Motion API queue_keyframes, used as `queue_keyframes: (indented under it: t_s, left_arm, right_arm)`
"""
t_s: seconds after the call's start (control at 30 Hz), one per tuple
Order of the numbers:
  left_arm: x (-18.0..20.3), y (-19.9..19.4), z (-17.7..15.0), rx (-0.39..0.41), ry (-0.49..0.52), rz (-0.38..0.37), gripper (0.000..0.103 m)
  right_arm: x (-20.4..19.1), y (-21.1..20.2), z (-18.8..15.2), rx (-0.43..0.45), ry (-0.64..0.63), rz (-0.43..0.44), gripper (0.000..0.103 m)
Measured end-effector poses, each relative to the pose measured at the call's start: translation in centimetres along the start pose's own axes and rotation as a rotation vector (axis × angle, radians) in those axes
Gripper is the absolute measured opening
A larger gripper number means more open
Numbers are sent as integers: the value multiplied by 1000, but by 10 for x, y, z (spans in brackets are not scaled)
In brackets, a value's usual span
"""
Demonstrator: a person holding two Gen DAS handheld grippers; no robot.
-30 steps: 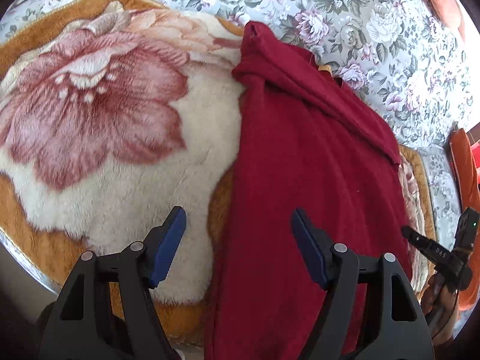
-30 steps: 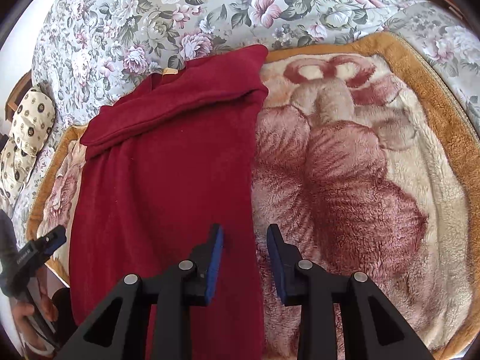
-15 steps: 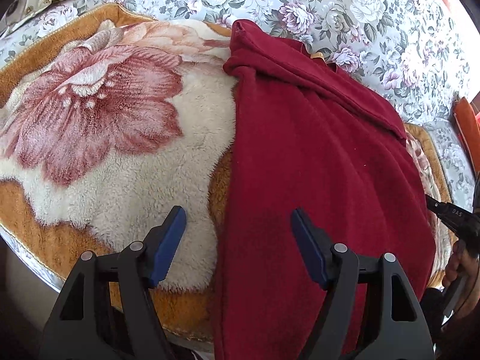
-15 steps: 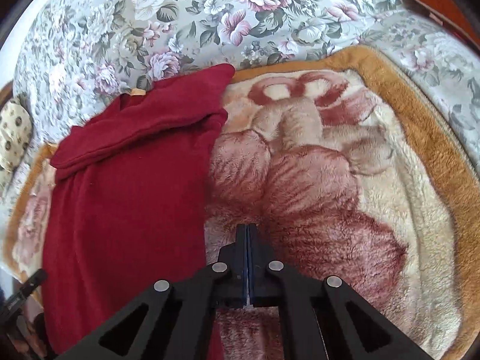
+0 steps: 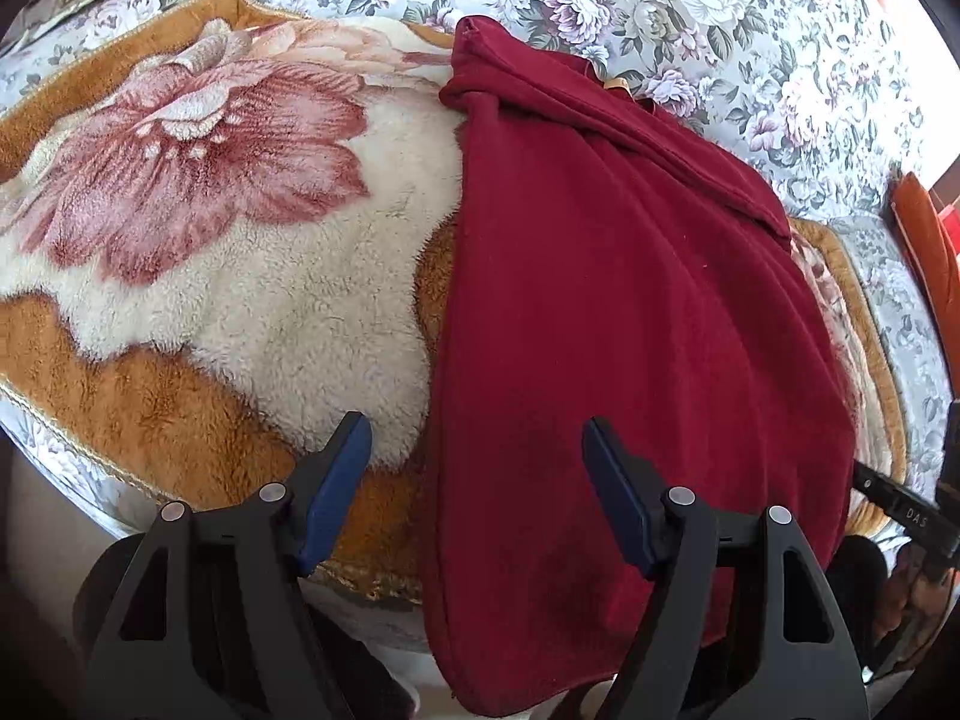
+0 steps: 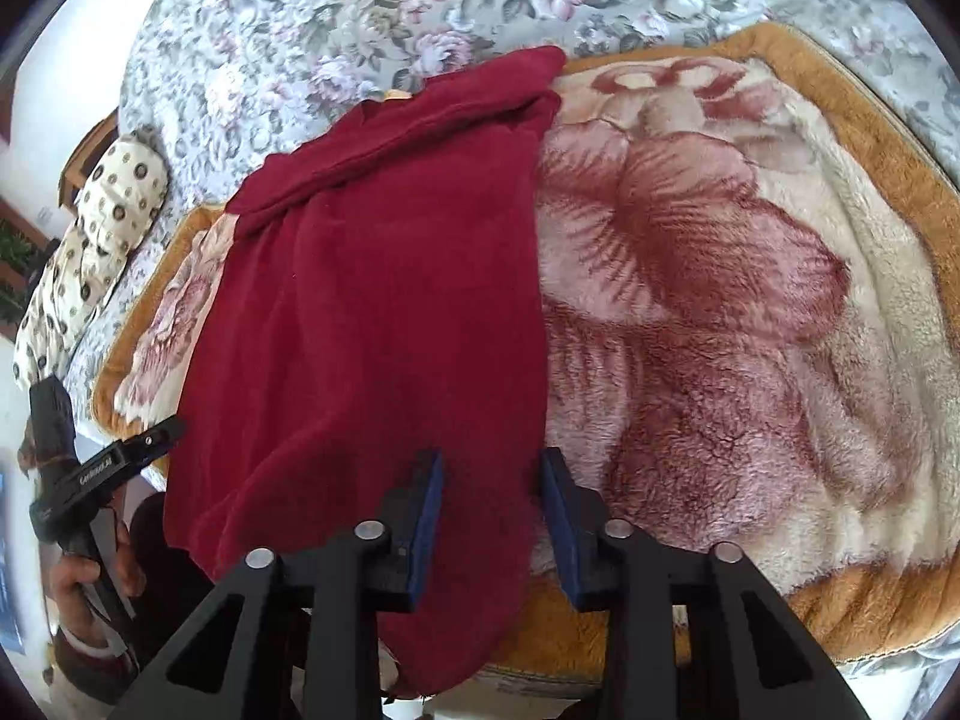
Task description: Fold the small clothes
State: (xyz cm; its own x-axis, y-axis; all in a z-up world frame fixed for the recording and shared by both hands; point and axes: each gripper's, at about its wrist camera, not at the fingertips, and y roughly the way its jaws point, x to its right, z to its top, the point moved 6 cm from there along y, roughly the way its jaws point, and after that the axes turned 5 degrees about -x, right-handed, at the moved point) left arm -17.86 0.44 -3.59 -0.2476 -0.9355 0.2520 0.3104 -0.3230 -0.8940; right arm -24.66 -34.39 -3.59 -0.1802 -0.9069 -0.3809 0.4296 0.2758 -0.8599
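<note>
Left wrist view
Garment: dark red, soft knit garment, already doubled lengthwise into a long strip; it lies on the plush tan-and-cream blanket with a pink flower print, which covers a bed with a grey floral cover.
Long axis: runs from the near bed edge, where the lower end hangs over, away toward a folded-over band at the far end.
Left hand-held gripper: blue-padded fingers wide apart, holding nothing; the garment's left edge passes between them, left pad over blanket, right pad over red cloth.
Other tool: tip of the right hand-held gripper shows at the far right edge, beside the garment's right side.

Right wrist view
Garment: same strip, lying ahead and to the left, with its right edge running nearly straight away from the camera.
Right hand-held gripper: jaws partly open, a moderate gap, nothing held; the garment's right edge lies between the pads near the hanging end.
Left hand-held gripper: seen at lower left, beside the garment's left side.
Side item: cream pillow with dark dots, far left, well apart.

Judgement
Decisive relation: both tools straddle the near corners of the strip, one per side, about equally near; a crosswise fold would likely carry the near end away along the long axis.
</note>
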Motion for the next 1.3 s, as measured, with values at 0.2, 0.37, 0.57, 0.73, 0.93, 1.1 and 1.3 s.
queue_keyframes:
  t_s: [0.2, 0.37, 0.57, 0.73, 0.93, 1.1, 1.3]
  left_arm:
    - [-1, 3, -2, 10, 19, 14, 73]
    - [-1, -2, -6, -11, 9, -12, 73]
    - [-6, -13, -24, -44, -88, -137, 73]
    - [-1, -11, -40, -84, -86, -163, 73]
    - [5, -8, -45, -83, -90, -159, 79]
    - [11, -2, -48, -89, -63, -126, 84]
    - [16, 9, -54, -133, -42, -87, 85]
  right_arm:
    - [13, -25, 5, 51, -79, -214, 8]
    - [26, -15, 0, -4, 33, -95, 9]
    - [16, -26, -26, -67, 47, 1, 35]
    - [13, -24, -45, -113, 49, 13, 36]
    - [13, -10, -59, -149, 71, 50, 36]
    - [11, -5, -56, -135, 86, 60, 36]
    - [10, -3, -54, -135, 81, 57, 36]
